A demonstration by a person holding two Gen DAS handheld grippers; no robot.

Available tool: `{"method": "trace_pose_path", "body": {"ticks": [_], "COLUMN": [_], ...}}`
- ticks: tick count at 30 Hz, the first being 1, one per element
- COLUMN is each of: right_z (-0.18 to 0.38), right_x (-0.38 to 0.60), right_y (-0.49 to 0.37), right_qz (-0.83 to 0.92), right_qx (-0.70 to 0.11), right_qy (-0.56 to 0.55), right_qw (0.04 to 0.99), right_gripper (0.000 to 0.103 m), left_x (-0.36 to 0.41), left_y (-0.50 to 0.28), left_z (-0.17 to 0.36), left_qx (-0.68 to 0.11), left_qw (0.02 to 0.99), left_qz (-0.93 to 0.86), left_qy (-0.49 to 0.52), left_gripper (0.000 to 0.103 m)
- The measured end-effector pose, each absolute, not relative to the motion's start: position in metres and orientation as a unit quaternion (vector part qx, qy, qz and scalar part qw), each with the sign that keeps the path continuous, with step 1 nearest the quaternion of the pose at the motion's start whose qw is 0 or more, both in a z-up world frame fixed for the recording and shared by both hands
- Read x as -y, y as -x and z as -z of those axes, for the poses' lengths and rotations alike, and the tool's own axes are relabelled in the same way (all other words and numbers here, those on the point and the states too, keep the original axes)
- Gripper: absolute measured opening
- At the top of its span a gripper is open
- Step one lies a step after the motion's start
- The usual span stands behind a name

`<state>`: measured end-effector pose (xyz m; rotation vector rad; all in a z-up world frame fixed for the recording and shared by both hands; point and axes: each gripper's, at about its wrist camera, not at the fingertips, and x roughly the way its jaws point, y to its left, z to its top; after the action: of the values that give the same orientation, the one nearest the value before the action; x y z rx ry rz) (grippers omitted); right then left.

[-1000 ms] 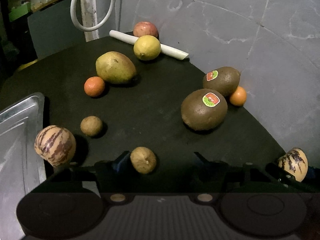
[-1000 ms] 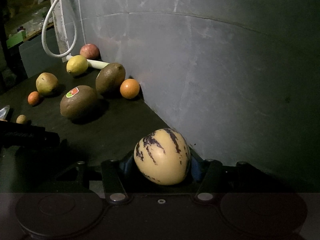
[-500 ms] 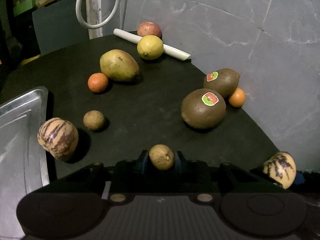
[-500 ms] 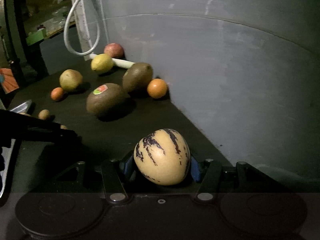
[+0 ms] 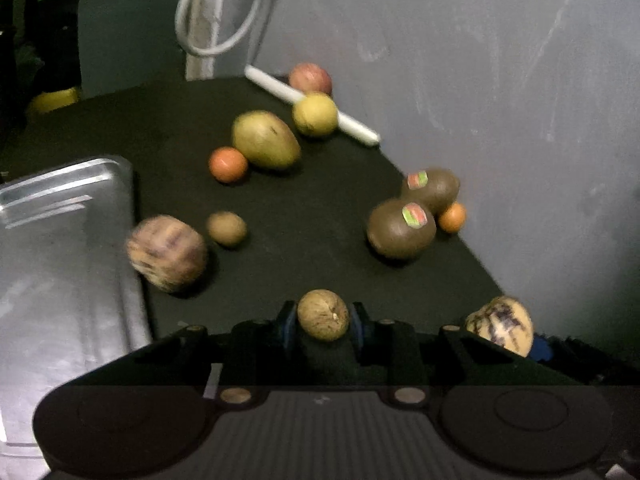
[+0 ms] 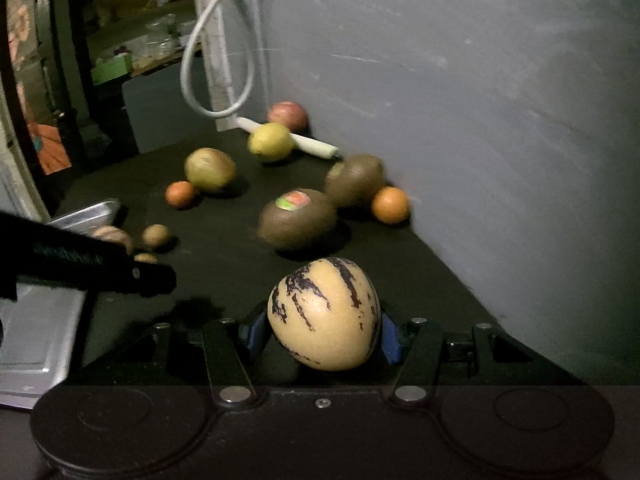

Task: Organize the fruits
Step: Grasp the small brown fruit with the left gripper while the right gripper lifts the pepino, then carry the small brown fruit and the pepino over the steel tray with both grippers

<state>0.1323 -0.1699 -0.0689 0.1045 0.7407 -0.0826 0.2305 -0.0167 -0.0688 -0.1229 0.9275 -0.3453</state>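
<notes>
My left gripper [image 5: 323, 320] is shut on a small brown round fruit [image 5: 322, 314], lifted above the black table [image 5: 312, 200]. My right gripper [image 6: 323, 330] is shut on a yellow pepino melon with purple stripes [image 6: 324, 314]; that melon also shows at the right in the left wrist view [image 5: 502, 325]. A second striped melon [image 5: 166, 254] lies beside the metal tray [image 5: 60, 248]. Another small brown fruit [image 5: 226, 229] lies near it. Two stickered kiwis [image 5: 400, 229] [image 5: 431, 188], two oranges [image 5: 228, 164] [image 5: 452, 218], a mango [image 5: 266, 140], a lemon [image 5: 315, 114] and an apple [image 5: 310, 79] lie farther back.
A grey wall [image 5: 500, 80] runs along the table's right edge. A white tube [image 5: 352, 124] lies by the lemon and a white cable loop [image 5: 216, 12] hangs at the back. The left gripper's black body [image 6: 80, 264] crosses the left of the right wrist view above the tray [image 6: 40, 340].
My left gripper closed on the small brown fruit and lifted it, shifting left toward the tray. My right gripper kept its melon and moved left and up.
</notes>
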Motion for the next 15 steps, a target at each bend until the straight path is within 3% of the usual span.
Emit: {"method": "trace_pose_path", "body": {"ticks": [8, 15], "right_z": [0.041, 0.022], "right_x": [0.102, 0.025], "right_y": [-0.15, -0.186], "right_qz": [-0.018, -0.091], "right_qx": [-0.34, -0.315], "right_qy": [-0.03, 0.024], "right_qw": [0.94, 0.944], "right_gripper": [0.056, 0.056], "left_x": [-0.073, -0.158], "left_y": [-0.239, -0.27], "left_z": [0.037, 0.043], "left_qx": [-0.41, -0.392], "left_qw": [0.9, 0.913], "left_qz": [0.12, 0.08], "left_qy": [0.09, 0.076], "left_gripper": [0.03, 0.03]}}
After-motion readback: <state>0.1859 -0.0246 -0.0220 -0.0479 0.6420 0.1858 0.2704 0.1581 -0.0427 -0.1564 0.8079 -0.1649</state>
